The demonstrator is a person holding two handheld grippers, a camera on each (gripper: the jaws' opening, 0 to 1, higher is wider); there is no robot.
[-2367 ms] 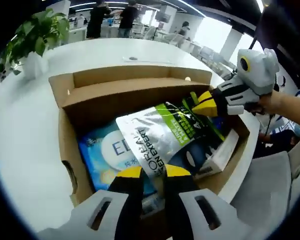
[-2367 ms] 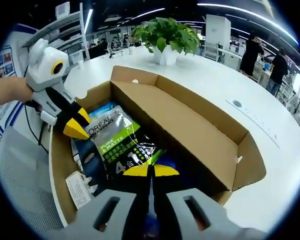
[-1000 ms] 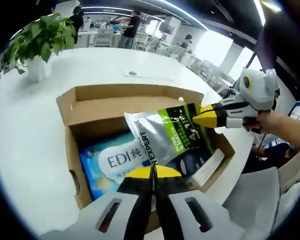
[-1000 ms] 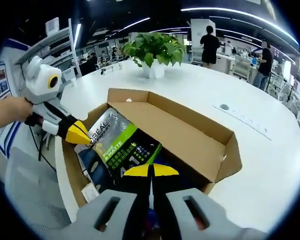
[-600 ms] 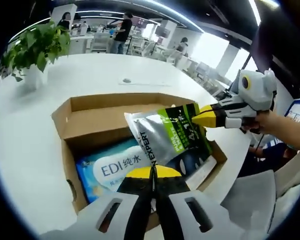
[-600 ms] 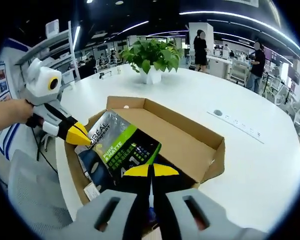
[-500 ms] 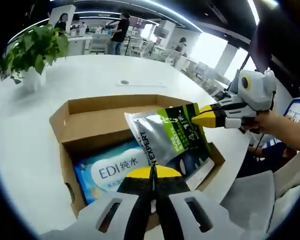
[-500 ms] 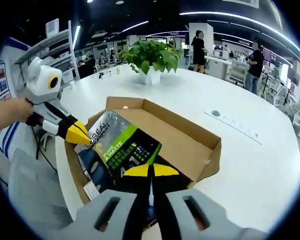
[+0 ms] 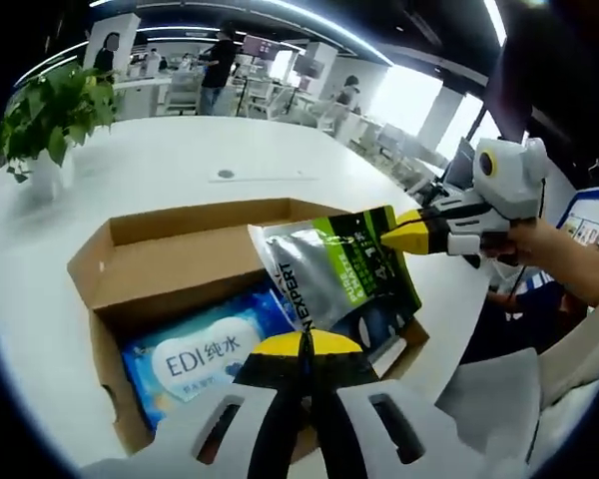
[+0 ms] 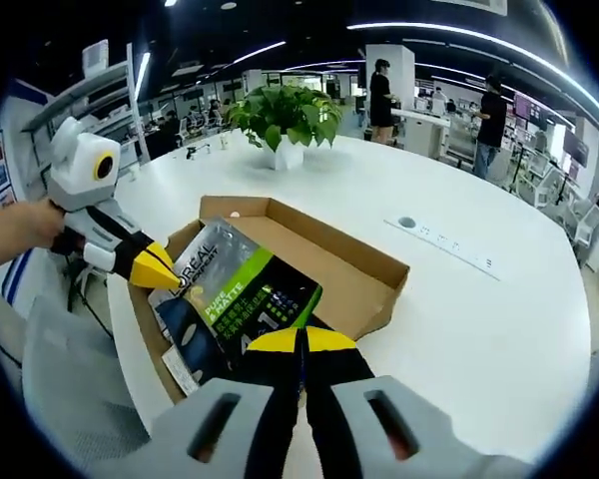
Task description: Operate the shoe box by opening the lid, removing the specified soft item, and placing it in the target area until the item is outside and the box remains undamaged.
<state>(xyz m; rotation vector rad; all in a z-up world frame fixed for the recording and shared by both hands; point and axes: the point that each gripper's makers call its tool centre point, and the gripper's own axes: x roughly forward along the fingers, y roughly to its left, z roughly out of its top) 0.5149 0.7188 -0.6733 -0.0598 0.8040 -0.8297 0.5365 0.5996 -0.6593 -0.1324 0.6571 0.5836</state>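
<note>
Glossy silver-green pouch (image 9: 331, 272) held taut above the open corrugated shoe box (image 9: 170, 261) | left tongs (image 9: 304, 344) and right tongs (image 10: 301, 341) pinched on opposite ends | smooth white desk (image 10: 479, 329) | crinkly blue wipes pack (image 9: 200, 354) inside.

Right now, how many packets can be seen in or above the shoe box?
2: the silver-green pouch, held above the box by both claws; the blue EDI wipes pack, lying inside the box. More may be hidden beneath.

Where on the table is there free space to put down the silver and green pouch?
The white table is bare between the shoe box and the strip of sockets, and also between the box and the potted plant. Inside the box it is crowded: a blue wipes pack lies there. Both grippers hold the pouch above the box.
</note>
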